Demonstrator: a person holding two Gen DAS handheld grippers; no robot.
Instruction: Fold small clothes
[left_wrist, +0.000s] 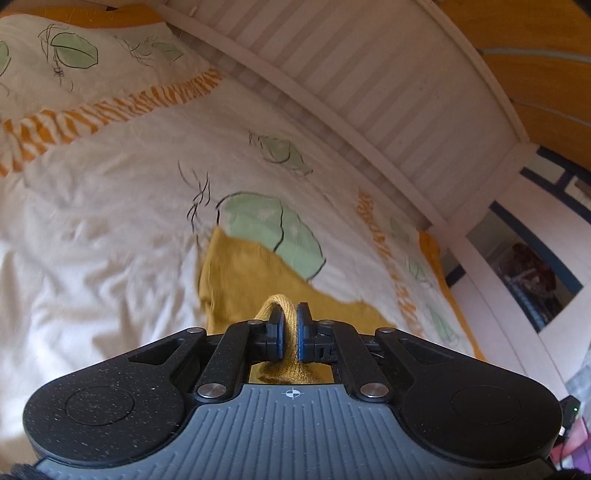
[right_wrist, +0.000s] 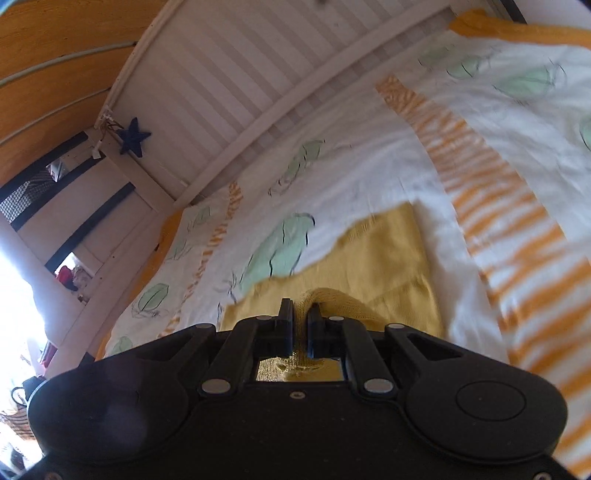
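The left gripper (left_wrist: 290, 325) points forward and down over the bed, its black body filling the lower part of the left wrist view. Its two blue-padded fingers (left_wrist: 279, 338) stand close together, pinching a rolled fold of the mustard-yellow knit garment (left_wrist: 240, 273). The cloth bulges up in a loop above the fingertips and also shows in the gap behind them. Beyond the grip, the garment hangs and spreads away, lying over the white duvet (left_wrist: 110, 221), which is printed with pale green leaves and orange stripes. One far corner of the garment overlaps a green leaf print (left_wrist: 273, 229). The white slatted bed frame (left_wrist: 351, 74) runs along the far side of the duvet.

The right gripper (right_wrist: 300, 321) is held in a similar attitude, tilted down toward the bed. Its black fingers (right_wrist: 285, 325) are narrowly set, clamped on another bunched edge of the same garment (right_wrist: 388, 258), with yellow knit bulging out beside the right finger. The rest of the cloth stretches ahead and to the right over the duvet (right_wrist: 369, 166). The bed frame (right_wrist: 229, 66) rises behind, with a dark blue star (right_wrist: 133, 137) fixed at its end post.
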